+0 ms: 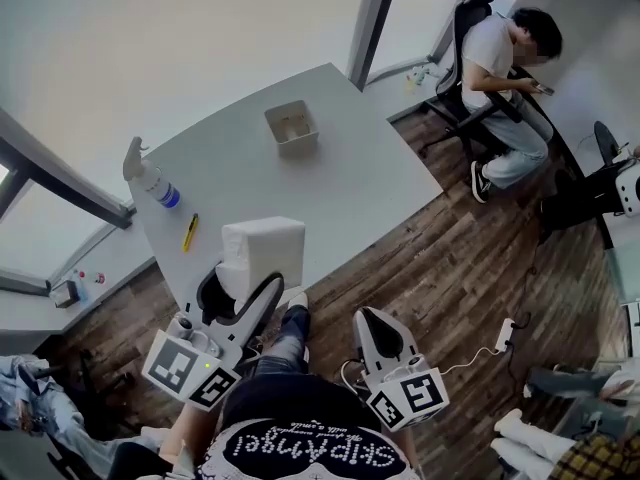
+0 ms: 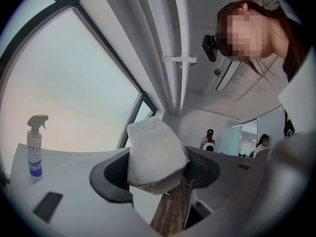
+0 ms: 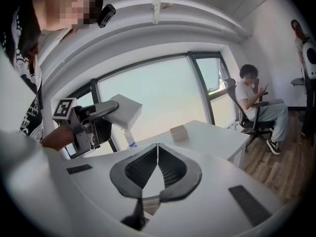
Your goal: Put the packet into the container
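Closest in, the left gripper point(image 1: 243, 290) has its 2 dark jaws pinched on a white, soft, pillow-like packet point(image 2: 154, 152). The jaws grip the packet's lower part. The rest of it sticks out past the jaw tips, with its long axis running roughly along the direction the claw points. The packet hangs in the air at the near edge of a white tabletop point(image 1: 350, 188), not resting on it.

To that claw's right, and about level with it, the right gripper point(image 3: 157, 169) has its 2 jaws pressed together on nothing.

Just ahead of the left claw and a little to its left, a yellow marker point(image 1: 190, 231) lies flat on the table. A clear spray bottle with a blue label point(image 1: 152, 180) is beyond it.

Farther ahead, well apart from the packet and slightly to the claw's right, stands a small, open-topped beige square container point(image 1: 297, 146). The left gripper is nearer to it than the right. The packet likely has to travel straight forward across the table, then come down into the open top.
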`<state>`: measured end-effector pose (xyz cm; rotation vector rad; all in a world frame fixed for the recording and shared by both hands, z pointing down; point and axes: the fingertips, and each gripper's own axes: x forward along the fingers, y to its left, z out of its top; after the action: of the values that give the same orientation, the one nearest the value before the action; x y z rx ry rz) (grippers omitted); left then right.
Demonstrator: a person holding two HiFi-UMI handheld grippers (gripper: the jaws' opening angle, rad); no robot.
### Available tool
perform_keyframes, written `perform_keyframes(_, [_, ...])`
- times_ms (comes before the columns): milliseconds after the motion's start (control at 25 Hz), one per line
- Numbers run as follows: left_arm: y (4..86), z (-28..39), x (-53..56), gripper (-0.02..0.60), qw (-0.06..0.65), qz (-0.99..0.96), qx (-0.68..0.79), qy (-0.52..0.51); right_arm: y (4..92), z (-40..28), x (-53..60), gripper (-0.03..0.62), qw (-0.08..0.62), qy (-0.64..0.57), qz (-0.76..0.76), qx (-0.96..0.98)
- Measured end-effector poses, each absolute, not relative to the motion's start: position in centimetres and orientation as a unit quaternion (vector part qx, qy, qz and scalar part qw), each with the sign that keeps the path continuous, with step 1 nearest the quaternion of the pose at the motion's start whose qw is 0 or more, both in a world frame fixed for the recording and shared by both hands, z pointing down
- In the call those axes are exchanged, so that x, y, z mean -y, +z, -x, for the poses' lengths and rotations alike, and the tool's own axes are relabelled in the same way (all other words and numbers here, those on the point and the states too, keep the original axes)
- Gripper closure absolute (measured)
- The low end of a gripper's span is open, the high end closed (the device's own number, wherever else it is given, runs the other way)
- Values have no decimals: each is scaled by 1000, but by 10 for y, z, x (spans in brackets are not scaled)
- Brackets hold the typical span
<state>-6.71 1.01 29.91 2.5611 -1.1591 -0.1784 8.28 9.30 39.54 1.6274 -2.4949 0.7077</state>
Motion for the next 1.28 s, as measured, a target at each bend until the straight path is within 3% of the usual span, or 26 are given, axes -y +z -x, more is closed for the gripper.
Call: perform_keyframes(1280, [315,81,102,293,182,-875,447,-54,396,-92,33,579,60,234,-517,821])
